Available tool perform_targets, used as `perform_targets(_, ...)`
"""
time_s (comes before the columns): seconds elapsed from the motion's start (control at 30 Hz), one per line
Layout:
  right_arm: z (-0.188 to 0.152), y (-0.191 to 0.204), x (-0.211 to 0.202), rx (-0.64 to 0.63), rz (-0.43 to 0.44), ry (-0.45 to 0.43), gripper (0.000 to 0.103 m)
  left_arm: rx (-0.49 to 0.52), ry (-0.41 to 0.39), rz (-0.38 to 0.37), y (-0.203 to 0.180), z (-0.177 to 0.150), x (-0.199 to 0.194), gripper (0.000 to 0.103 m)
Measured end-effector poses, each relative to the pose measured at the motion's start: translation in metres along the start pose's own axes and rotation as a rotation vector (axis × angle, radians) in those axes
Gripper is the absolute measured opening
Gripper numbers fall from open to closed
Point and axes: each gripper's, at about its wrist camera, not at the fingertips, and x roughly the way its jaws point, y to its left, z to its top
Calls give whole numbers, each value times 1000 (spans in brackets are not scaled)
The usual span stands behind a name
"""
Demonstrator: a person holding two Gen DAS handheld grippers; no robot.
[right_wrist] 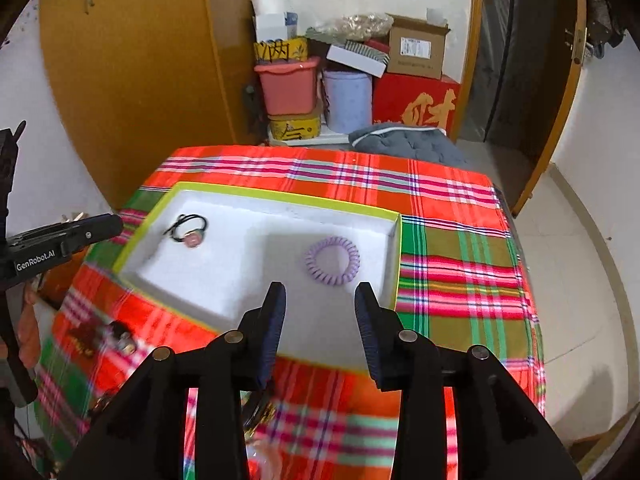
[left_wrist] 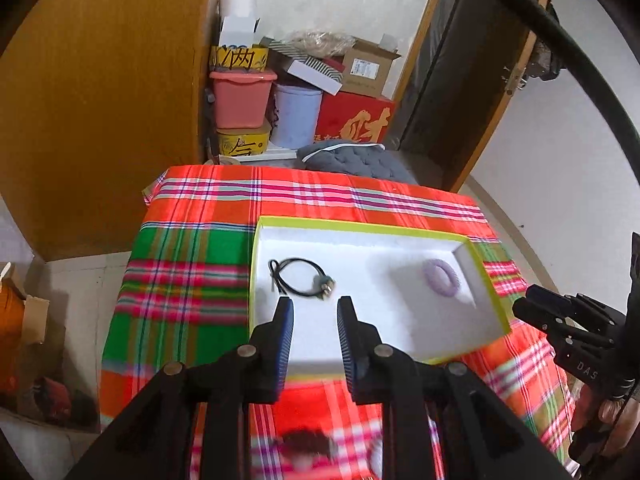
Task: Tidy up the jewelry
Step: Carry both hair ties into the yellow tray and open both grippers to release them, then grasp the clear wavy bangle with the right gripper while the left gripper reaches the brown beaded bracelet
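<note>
A white box with a yellow-green rim (left_wrist: 360, 228) (right_wrist: 280, 196) lies on the plaid cloth. Inside it at the left rests a black cord band with a small charm (left_wrist: 304, 278) (right_wrist: 191, 232); at the right lies a purple spiral hair tie (left_wrist: 442, 277) (right_wrist: 332, 259). My left gripper (left_wrist: 314, 304) hovers above the box just short of the black band, open, nothing between its fingers. My right gripper (right_wrist: 320, 290) hangs above the box near the purple tie, open and empty. Each gripper shows at the other view's edge: the right (left_wrist: 560, 320), the left (right_wrist: 68, 236).
The table wears a red, green and pink plaid cloth (left_wrist: 192, 272) (right_wrist: 460, 264). Blurred small items lie on the cloth at its near edge (left_wrist: 308, 446) (right_wrist: 116, 338). Behind the table stand stacked tubs and boxes (left_wrist: 244, 100), a grey cushion (left_wrist: 360, 158), a wooden wardrobe (left_wrist: 100, 100) and a door (right_wrist: 552, 120).
</note>
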Motion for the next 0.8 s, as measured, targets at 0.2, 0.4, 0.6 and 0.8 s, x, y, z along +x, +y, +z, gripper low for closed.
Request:
perform_targets(0.2,-27,12,-36,-6,49,-33,37,10,-14,-16,-14,-29,-36,22)
perform_targets(0.4,-56,22,-61,4,81,-23,37,13,-16,-5,-19,-60,-60,22)
perform_targets(0.6,-84,26,-79,38,107,-1,37,-3,-12,1,-15,-89,-76,22)
perform_targets(0.8,-103,26,-86,70,128,21,37,-20,-5,5,-9,-110,-86,22)
